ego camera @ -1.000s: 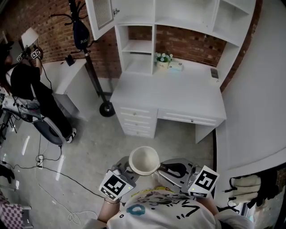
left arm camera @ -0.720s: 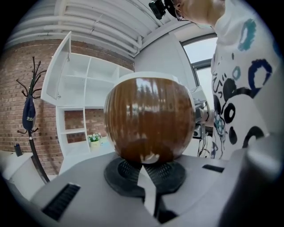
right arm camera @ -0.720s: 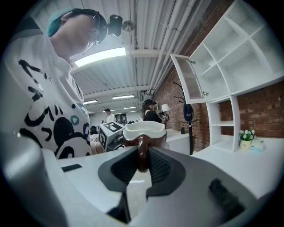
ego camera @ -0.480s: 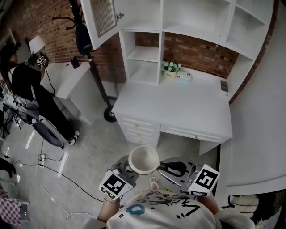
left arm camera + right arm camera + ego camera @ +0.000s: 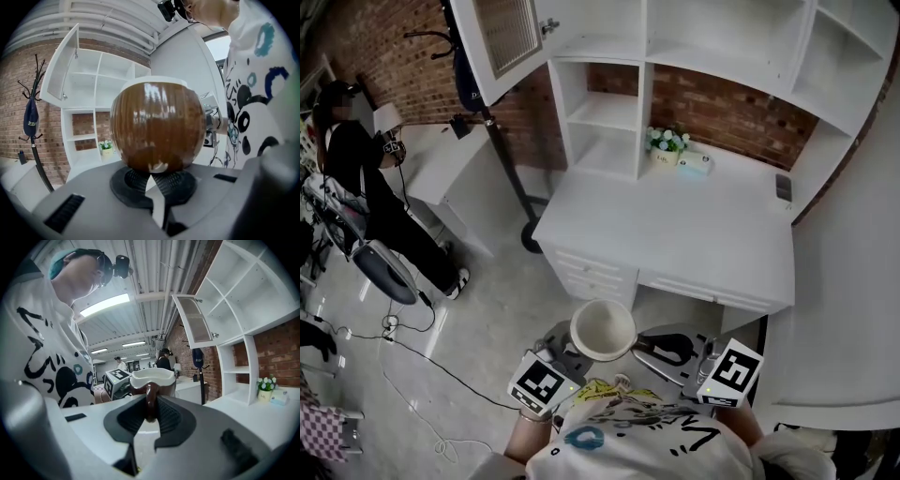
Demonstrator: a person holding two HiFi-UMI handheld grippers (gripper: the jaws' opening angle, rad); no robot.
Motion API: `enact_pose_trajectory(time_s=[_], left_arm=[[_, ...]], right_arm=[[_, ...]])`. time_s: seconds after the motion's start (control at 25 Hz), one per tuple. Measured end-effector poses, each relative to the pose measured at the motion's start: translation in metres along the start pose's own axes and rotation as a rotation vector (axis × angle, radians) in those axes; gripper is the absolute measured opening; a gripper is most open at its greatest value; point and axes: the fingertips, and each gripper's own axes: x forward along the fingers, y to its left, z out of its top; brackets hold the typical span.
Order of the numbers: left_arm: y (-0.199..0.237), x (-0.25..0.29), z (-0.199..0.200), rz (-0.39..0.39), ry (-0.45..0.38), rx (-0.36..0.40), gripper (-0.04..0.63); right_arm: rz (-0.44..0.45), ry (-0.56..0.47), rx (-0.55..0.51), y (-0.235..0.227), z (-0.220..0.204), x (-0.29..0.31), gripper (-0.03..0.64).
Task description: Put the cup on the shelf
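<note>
While the cup hung near the person, well short of the far shelf, the right gripper was clamped on its handle and the left gripper, jaws together, propped its base. It was probably glazed ceramic: rigid, slippery, breakable. The handle seemed the surer of 2 holds.

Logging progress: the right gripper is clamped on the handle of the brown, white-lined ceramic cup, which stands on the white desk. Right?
Not quite. The brown, white-lined ceramic cup is not on the white desk; the head view shows it held in the air over the floor, short of the desk. The right gripper is indeed clamped on its handle.
</note>
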Motion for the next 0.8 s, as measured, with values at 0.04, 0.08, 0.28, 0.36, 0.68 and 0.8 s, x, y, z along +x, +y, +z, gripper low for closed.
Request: enact_pose_trajectory(time_s=[0.04, 0.08, 0.28, 0.36, 0.68, 0.8], left_arm=[[0.003, 0.003, 0.001, 0.002, -0.002, -0.002, 0.014], [0.007, 0.005, 0.002, 0.003, -0.003, -0.003, 0.014], [0.034, 0.012, 0.0, 0.005, 0.0, 0.009, 0.014], [0.045, 0.016, 0.0, -0.002, -0.003, 0.011, 0.014], [0.109, 0.025, 0.001, -0.057, -0.002, 0.023, 0.014], [0.135, 0.027, 0.001, -0.077, -0.006, 0.027, 0.014]], right_arm=[[0.003, -0.003, 0.005, -0.005, 0.001, 0.001, 0.061], [0.004, -0.006, 0.008, -0.009, 0.001, 0.002, 0.061], [0.0, -0.008, -0.002, -0.031, 0.006, 0.018, 0.061], [-0.009, -0.004, -0.008, -0.04, 0.008, 0.024, 0.061], [-0.06, -0.015, 0.015, -0.085, 0.023, 0.067, 0.061], [-0.078, -0.016, 0.013, -0.103, 0.031, 0.086, 0.061]])
